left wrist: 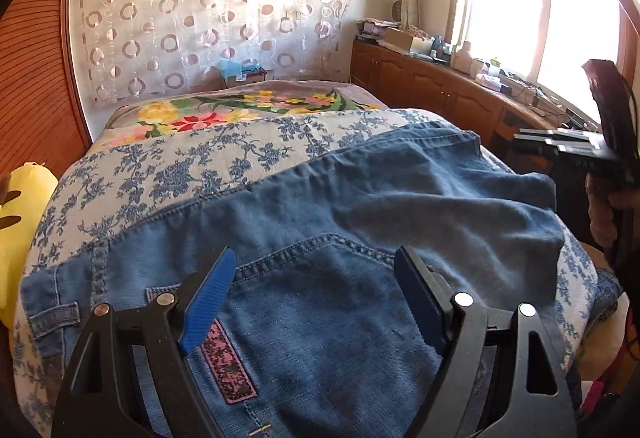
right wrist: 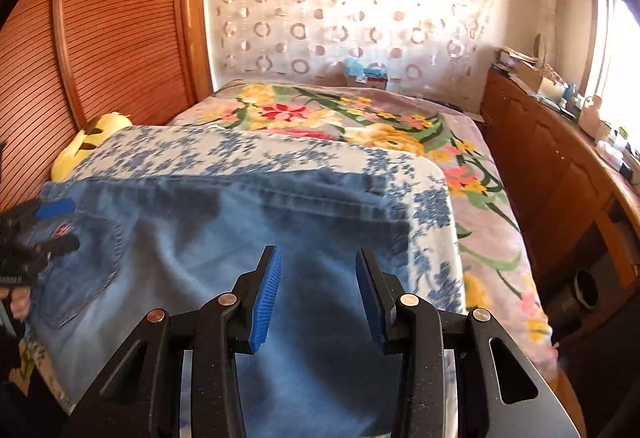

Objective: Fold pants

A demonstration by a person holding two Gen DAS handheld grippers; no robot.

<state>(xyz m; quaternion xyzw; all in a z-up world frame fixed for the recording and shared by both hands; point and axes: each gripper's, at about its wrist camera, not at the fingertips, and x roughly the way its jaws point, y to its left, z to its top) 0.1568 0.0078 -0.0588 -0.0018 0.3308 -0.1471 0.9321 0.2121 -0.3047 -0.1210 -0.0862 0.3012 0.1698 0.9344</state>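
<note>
Blue jeans [left wrist: 360, 206] lie on a blue-flowered cloth on the bed, waist end to the left with a back pocket and a pink patch [left wrist: 228, 370]. My left gripper [left wrist: 316, 298] is open just above the pocket area, holding nothing. In the right wrist view the jeans [right wrist: 224, 238] spread across the cloth, and my right gripper [right wrist: 318, 298] is open above the leg part, empty. The left gripper [right wrist: 56, 226] shows at the left edge over the pocket. The right gripper's body [left wrist: 600, 142] shows at the right edge of the left wrist view.
The blue-flowered cloth [right wrist: 432, 222] lies over a bright floral blanket [right wrist: 360, 118]. A yellow plush toy [right wrist: 96, 138] sits at the left. A wooden cabinet [right wrist: 560, 166] with clutter runs along the right. A slatted wooden wardrobe [right wrist: 120, 30] stands on the left.
</note>
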